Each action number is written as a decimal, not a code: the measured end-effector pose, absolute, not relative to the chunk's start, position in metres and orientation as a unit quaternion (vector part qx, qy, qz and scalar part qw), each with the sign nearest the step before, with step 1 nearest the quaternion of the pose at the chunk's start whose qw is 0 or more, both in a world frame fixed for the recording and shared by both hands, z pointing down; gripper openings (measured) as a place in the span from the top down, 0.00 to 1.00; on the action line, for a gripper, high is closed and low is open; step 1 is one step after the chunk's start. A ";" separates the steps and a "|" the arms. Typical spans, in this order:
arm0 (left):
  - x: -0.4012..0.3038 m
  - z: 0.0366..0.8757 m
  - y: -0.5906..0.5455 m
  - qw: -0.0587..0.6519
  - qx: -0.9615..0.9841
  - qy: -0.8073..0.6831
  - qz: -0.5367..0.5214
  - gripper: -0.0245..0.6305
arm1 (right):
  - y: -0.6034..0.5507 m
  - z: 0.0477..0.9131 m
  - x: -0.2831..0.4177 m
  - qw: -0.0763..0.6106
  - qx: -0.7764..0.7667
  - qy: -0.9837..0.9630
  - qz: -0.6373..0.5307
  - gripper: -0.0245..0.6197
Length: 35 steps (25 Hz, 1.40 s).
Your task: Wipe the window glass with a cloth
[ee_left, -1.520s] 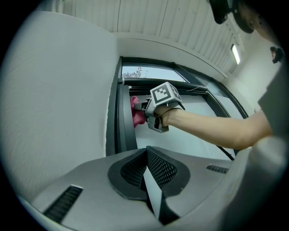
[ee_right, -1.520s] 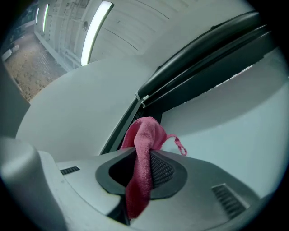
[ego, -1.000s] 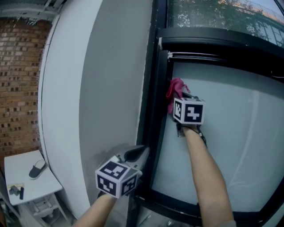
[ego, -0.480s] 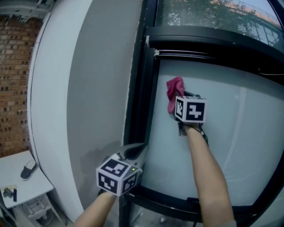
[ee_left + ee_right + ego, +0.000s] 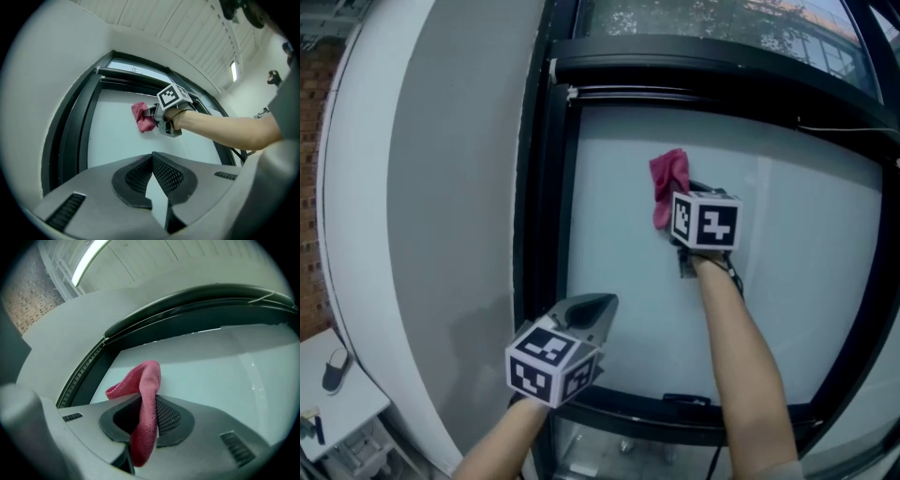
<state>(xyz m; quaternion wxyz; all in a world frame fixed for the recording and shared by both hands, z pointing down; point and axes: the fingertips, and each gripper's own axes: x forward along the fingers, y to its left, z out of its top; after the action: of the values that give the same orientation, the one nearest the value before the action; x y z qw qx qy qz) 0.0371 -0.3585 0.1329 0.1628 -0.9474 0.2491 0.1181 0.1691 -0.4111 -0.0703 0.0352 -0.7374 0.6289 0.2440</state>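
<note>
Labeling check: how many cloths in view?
1. The pink cloth is clamped in the right tool, held at the window glass, upper middle of the pane. The left tool is shut on nothing. No other cloth shows.

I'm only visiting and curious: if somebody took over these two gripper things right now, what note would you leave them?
Right gripper: jaws shut on the pink cloth, which appears to lie against the window glass, upper middle of the pane.
Left gripper: jaws together, empty, held low near the pane's lower left.
Done: cloth gripped and at the glass; how much is wiped does not show.
Left: probably sweep the cloth over the rest of the pane.
</note>
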 end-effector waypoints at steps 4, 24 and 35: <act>0.062 0.133 -0.344 0.164 -0.954 0.224 0.117 0.95 | -0.389 -0.067 0.197 0.034 -0.751 0.615 0.238 0.86; 0.210 0.147 -0.270 0.149 -0.977 0.113 0.107 0.95 | -0.266 -0.052 0.361 0.024 -0.821 0.522 0.230 0.86; 0.290 0.161 -0.217 0.132 -0.984 0.064 0.096 0.95 | -0.195 -0.033 0.457 0.022 -0.852 0.479 0.209 0.86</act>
<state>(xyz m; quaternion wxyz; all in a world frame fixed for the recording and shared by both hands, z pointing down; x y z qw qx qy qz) 0.2901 -0.2175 0.1612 0.1322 -0.9845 0.0638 0.0963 0.4566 -0.1953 -0.0330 0.0221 -0.8522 0.4793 0.2087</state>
